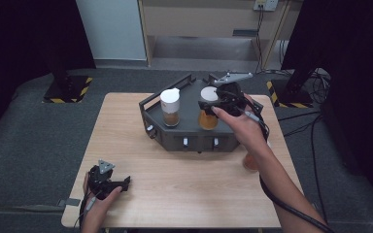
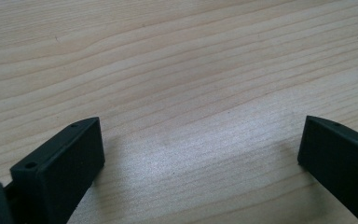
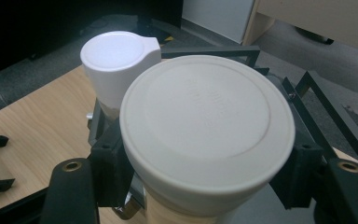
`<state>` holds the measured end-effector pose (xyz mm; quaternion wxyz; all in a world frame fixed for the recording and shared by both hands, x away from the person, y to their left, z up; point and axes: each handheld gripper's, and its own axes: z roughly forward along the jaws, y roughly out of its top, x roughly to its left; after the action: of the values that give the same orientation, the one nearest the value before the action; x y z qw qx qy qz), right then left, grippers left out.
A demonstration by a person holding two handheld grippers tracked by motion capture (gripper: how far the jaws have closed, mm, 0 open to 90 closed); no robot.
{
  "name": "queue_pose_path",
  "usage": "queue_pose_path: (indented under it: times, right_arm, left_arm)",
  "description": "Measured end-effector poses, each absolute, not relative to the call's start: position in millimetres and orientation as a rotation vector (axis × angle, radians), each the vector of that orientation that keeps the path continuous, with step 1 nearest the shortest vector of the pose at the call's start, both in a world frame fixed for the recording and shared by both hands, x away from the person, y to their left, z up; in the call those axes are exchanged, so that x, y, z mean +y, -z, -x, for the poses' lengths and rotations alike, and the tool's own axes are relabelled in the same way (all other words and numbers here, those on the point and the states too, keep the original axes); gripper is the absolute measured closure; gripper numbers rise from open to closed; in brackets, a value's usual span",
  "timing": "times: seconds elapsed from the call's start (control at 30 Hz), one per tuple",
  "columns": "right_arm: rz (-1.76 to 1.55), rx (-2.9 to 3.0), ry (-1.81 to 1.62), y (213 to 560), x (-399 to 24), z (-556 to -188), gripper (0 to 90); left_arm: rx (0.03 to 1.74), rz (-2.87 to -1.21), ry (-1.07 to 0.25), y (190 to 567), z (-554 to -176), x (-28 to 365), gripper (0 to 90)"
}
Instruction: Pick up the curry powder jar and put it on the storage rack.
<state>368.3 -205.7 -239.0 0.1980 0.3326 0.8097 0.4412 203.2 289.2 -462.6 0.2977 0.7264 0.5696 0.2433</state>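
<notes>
Placing step: right hand-held gripper pinching lidded jar over rack; next, lowering, releasing; left hand-held gripper spread, idle.

Lab, black curtains, floor cables

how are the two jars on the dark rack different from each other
The left jar stands free on the dark rack; the right jar is clamped in the right gripper.
The left jar's cap has a side tab and looks taller; the right jar's lid is round, flat and wider.
Both are upright, white-capped, with brownish contents.
</notes>
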Motion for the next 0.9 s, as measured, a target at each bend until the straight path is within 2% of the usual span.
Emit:
queue_pose_path:
  times: [0.9]
  right_arm:
    - [-1.006,2.251,-1.217,254,-189,-397,33.6]
  left_arm:
    - [1.514,-1.930,-0.647,463,-203,289,0.0]
